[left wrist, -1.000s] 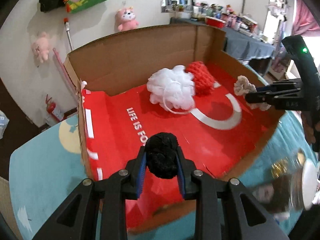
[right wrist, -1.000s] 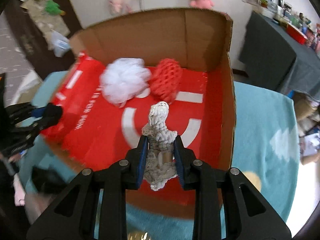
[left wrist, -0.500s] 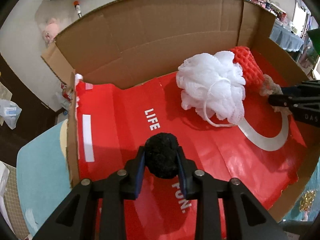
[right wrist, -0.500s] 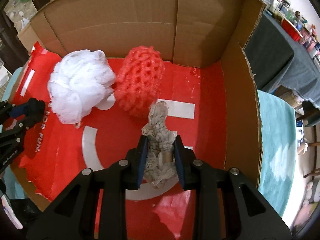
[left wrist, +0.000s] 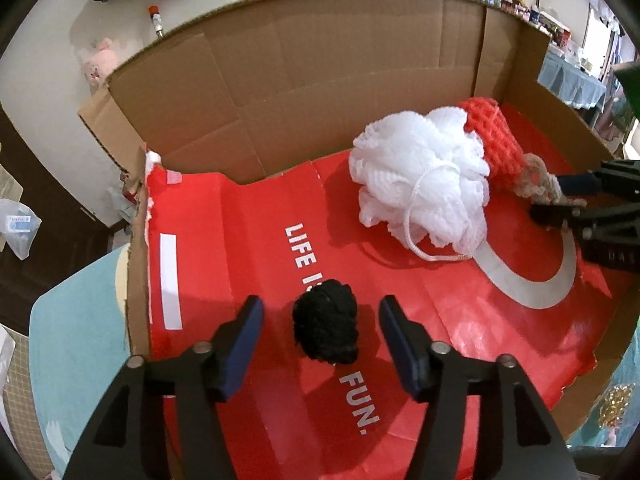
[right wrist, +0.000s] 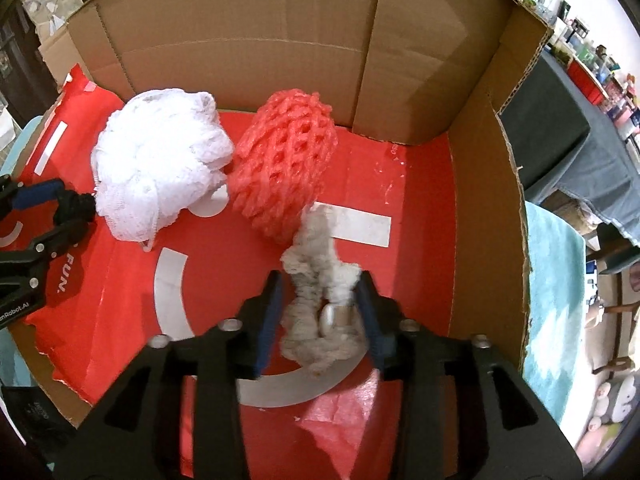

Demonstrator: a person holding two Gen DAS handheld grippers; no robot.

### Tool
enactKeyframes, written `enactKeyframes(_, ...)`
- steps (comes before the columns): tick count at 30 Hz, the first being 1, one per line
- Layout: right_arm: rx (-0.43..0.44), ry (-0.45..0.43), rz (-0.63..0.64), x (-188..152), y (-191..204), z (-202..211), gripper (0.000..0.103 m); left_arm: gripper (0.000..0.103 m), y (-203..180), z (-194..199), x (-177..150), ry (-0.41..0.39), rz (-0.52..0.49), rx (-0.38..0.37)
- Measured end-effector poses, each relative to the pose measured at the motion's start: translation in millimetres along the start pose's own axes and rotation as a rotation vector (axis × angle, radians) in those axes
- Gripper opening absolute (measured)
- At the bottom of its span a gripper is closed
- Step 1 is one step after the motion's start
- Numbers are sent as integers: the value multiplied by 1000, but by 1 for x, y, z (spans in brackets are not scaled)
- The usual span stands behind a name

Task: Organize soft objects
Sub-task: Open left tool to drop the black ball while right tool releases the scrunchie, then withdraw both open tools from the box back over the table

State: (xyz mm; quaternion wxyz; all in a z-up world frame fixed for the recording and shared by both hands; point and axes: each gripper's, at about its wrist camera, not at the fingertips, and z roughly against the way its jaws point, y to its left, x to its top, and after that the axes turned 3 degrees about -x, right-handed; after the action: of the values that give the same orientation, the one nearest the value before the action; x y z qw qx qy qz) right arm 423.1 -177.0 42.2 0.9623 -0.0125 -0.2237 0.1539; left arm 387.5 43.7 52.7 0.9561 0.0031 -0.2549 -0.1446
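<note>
Release on both sides: left gripper (left wrist: 321,330), clamped half second ago, now wide, black pompom (left wrist: 325,326) loose between fingers on box (left wrist: 304,92) floor. Right gripper (right wrist: 320,304) widening, grey yarn bundle (right wrist: 320,280) slipping free. Both drops nearly done.

Left tool (left wrist: 321,322) spread wide; black yarn ball (left wrist: 325,326) loose between fingers, on red liner (left wrist: 248,240).

Indoor light, moderately bright, saturated reds. Strong fisheye bend; black vignette at corners. Window (left wrist: 600,36) upper right blown out. Soft shadows under white mesh puff (left wrist: 420,184) and black pompom (left wrist: 325,326). Right view: beige yarn bundle (right wrist: 320,296) motion-blurred; glossy red liner (right wrist: 420,208) shows faint sheen.
</note>
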Motion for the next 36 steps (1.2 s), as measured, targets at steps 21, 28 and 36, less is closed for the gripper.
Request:
enactKeyframes(21,-4,-265,-34,-34,7,143,74,100,-16,168,-39,-398,124,-46)
enactKeyframes(28,1,-447,-31,-80,15,218,79,103,-38,238,-83,-551,109,-53)
enactKeyframes(36,12,-640,-6,-155,35,279,88,103,-67,283,-148,-689,128,-47)
